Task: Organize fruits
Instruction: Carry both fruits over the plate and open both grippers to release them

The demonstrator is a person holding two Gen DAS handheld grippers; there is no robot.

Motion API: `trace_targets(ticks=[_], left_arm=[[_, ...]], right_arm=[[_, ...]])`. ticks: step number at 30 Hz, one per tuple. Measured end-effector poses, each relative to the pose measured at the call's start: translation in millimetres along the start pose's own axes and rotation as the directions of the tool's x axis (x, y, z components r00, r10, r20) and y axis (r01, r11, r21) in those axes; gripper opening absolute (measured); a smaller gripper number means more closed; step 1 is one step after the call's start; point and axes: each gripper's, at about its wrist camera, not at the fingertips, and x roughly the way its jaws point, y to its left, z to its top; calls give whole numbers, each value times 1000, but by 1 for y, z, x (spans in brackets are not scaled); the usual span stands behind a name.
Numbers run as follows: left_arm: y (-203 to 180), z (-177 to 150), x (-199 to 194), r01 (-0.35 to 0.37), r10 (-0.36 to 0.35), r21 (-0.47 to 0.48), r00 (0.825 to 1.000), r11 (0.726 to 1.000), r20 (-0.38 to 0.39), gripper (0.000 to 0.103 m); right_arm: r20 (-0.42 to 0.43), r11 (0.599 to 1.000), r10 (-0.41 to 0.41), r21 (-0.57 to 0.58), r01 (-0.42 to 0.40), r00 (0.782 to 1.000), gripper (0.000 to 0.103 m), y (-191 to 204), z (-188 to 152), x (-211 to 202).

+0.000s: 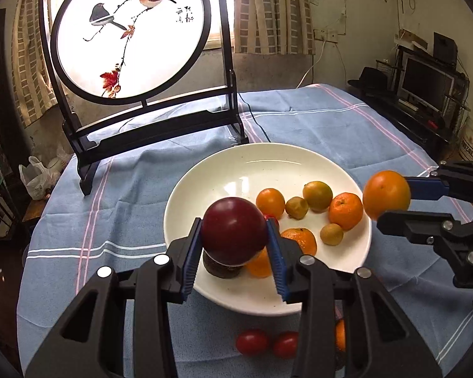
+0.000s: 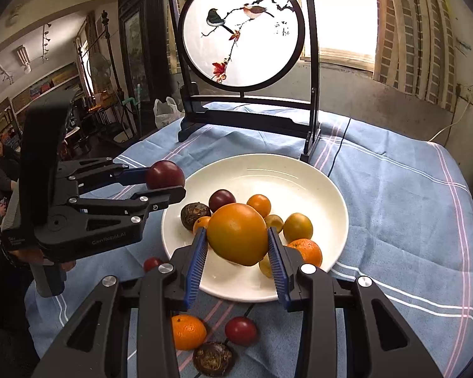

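Observation:
My left gripper [image 1: 235, 245] is shut on a dark red plum [image 1: 235, 231], held over the near-left rim of the white plate [image 1: 268, 160]. The same plum [image 2: 165, 174] shows in the right wrist view, above the plate's left edge. My right gripper [image 2: 238, 247] is shut on a large orange fruit [image 2: 238, 234] above the white plate [image 2: 299, 173]; in the left wrist view that orange fruit [image 1: 386, 193] hangs past the plate's right rim. Several small oranges and yellow-green fruits lie in the plate.
On the blue cloth [image 2: 394, 204] near the front lie a tangerine [image 2: 187, 330], a small red fruit [image 2: 240, 330], a dark wrinkled fruit [image 2: 213, 357] and two red fruits [image 1: 252, 341]. A framed bird screen [image 1: 135, 31] stands behind the plate. A person sits far left.

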Motion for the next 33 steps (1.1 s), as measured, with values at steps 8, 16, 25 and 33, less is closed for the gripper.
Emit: trace_targets(ticks=[8, 16, 25, 33], left_arm=[[3, 7, 25, -30, 30, 4, 999, 1000, -29, 39], [9, 12, 42, -49, 49, 2, 997, 999, -52, 39], [13, 24, 63, -75, 72, -29, 994, 997, -85, 47], [24, 30, 44, -97, 94, -63, 995, 993, -38, 67]], right_arm=[[-32, 1000, -10, 12, 11, 999, 39, -4, 14, 29], [-54, 999, -24, 20, 25, 998, 39, -11, 24, 49], [-118, 997, -56, 44, 62, 991, 40, -23, 32, 83], [-30, 995, -79, 55, 80, 996, 58, -25, 40, 56]])
